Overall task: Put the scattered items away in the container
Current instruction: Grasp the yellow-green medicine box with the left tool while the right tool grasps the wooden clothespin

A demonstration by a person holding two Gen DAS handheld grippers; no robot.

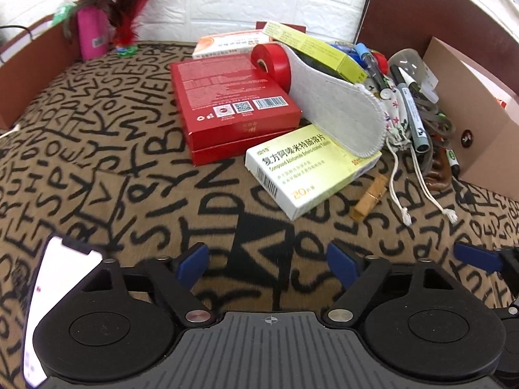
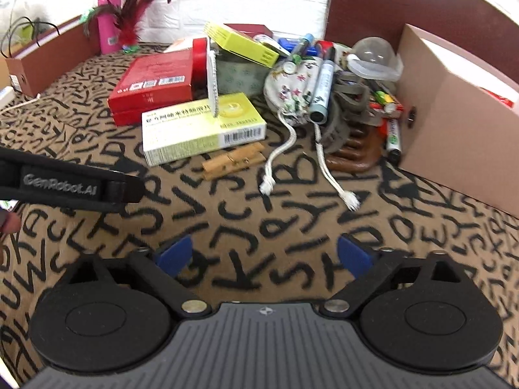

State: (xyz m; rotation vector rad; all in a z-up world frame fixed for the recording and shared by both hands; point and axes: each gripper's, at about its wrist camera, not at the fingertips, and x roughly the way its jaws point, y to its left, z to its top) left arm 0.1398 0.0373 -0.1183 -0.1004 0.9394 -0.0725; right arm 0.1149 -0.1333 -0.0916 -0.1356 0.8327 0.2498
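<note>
A heap of scattered items lies on the letter-patterned cloth ahead of both grippers. It includes a red box [image 1: 233, 107] [image 2: 152, 81], a white and yellow medicine box [image 1: 308, 168] [image 2: 201, 126], a white insole [image 1: 337, 103], a red tape roll [image 1: 269, 61], a wooden clothespin [image 1: 371, 201] [image 2: 233, 162], a floral drawstring pouch [image 2: 292, 84] and several markers [image 2: 321, 87]. An open cardboard box [image 1: 480, 136] [image 2: 454, 113] stands to the right of the heap. My left gripper [image 1: 267, 261] and right gripper [image 2: 264, 256] are both open and empty, short of the heap.
A phone [image 1: 55, 291] with a lit screen lies at the near left. A pink bottle [image 1: 92, 16] and a red feather shuttlecock [image 1: 129, 16] stand at the far left by a brown bag [image 2: 42, 61]. A clear dome [image 2: 373, 55] tops the heap's right end.
</note>
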